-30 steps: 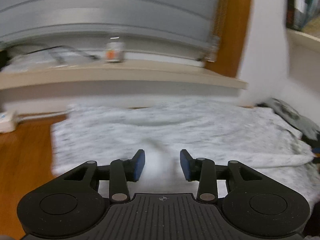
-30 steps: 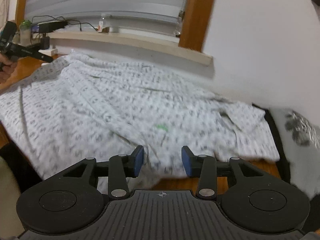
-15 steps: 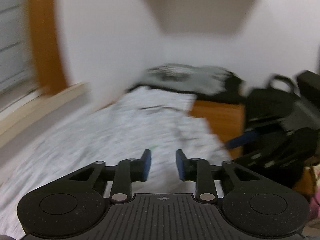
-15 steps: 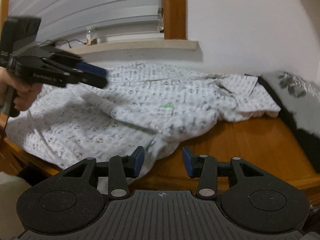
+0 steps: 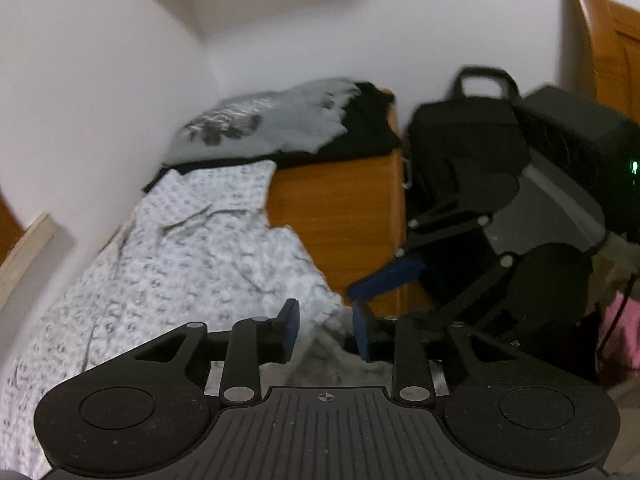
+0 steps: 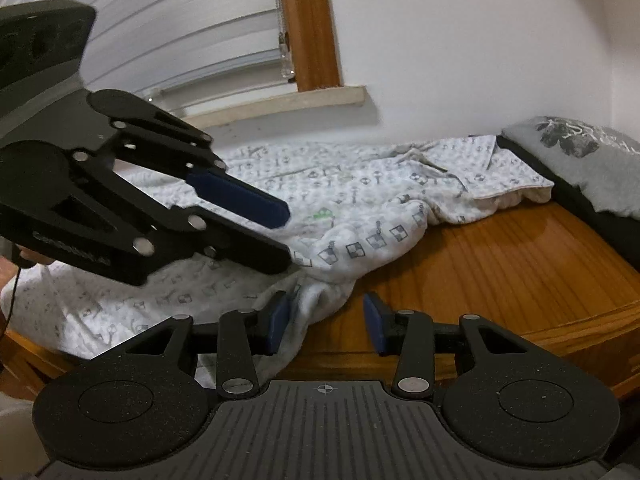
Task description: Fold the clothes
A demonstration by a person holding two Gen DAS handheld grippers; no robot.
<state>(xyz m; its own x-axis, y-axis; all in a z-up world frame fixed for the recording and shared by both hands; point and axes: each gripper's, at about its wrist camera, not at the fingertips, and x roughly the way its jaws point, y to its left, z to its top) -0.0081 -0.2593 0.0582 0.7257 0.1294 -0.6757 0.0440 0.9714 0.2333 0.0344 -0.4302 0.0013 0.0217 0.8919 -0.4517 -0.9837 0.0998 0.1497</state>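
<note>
A white garment with a small grey print lies spread on a wooden table, one bunched corner near the table's front edge. My left gripper is open, its jaws just above that bunched corner. My right gripper is open too, its left pad touching the same corner of cloth. Each gripper shows in the other's view: the right one and the left one, both open and close together.
A folded grey printed garment on a black one lies at the table's far end by the white wall. A black bag stands beyond the table's end. A window sill and blinds run along the table's far side.
My left gripper has swung from facing the window to facing along the table toward the right gripper. Both grippers have come close to the garment's near corner.
</note>
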